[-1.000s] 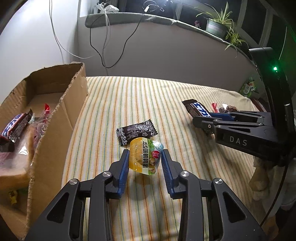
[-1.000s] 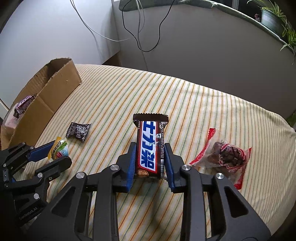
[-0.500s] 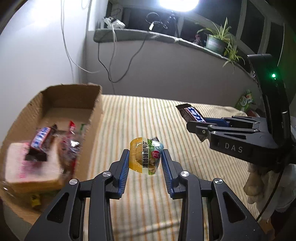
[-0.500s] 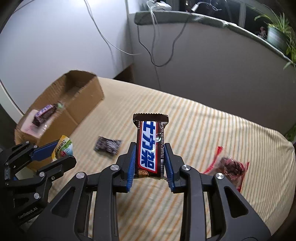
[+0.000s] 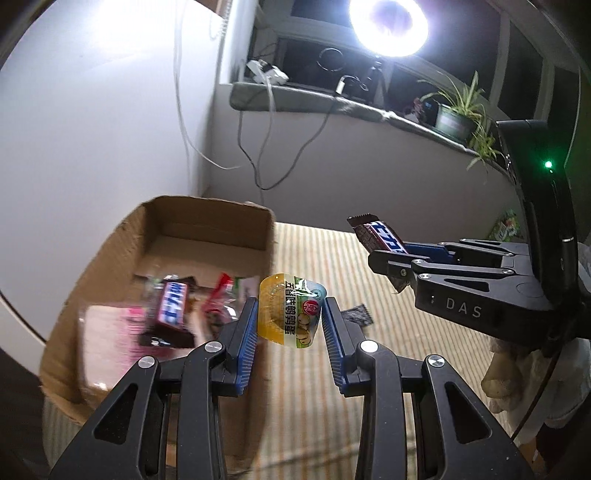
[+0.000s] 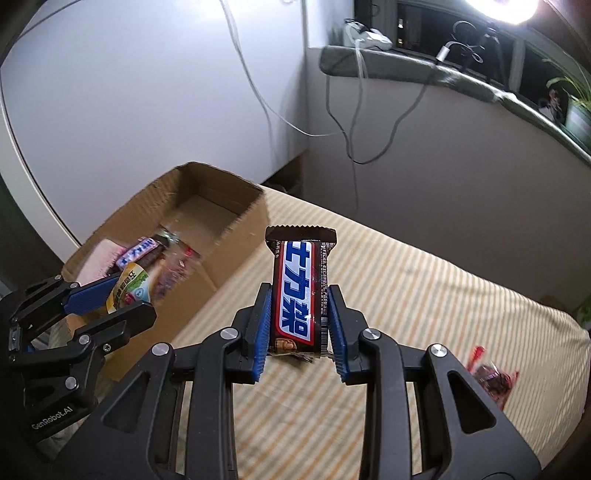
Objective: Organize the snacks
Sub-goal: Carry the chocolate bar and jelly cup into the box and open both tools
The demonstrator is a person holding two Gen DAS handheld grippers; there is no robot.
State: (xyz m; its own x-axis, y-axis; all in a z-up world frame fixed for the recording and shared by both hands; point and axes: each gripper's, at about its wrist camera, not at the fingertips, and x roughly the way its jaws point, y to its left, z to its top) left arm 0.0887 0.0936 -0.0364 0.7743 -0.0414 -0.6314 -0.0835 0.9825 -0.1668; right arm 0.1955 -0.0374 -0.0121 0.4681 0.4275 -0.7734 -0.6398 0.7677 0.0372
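My left gripper (image 5: 290, 326) is shut on a small yellow and green snack packet (image 5: 290, 314), lifted beside the near corner of an open cardboard box (image 5: 207, 218). Inside the box lie a chocolate bar (image 5: 171, 308), a red-edged wrapper and a pink package. My right gripper (image 6: 300, 326) is shut on a brown chocolate bar (image 6: 301, 291) with a blue and white label, held upright above the striped cloth (image 6: 424, 291). From the right wrist view, the left gripper (image 6: 127, 299) and its packet hang at the box's (image 6: 207, 192) near end. A small dark packet (image 5: 356, 314) lies on the cloth.
A clear packet with red edges (image 6: 489, 376) lies on the cloth at the right. Cables hang down the grey wall (image 5: 258, 147). A bright lamp (image 5: 388, 26) and potted plants (image 5: 458, 110) stand on the ledge behind. A person's gloved hand (image 5: 517, 376) holds the right gripper.
Both grippers have risen from the cloth and moved left toward the box, each still holding its snack. The box's inside has come into view.
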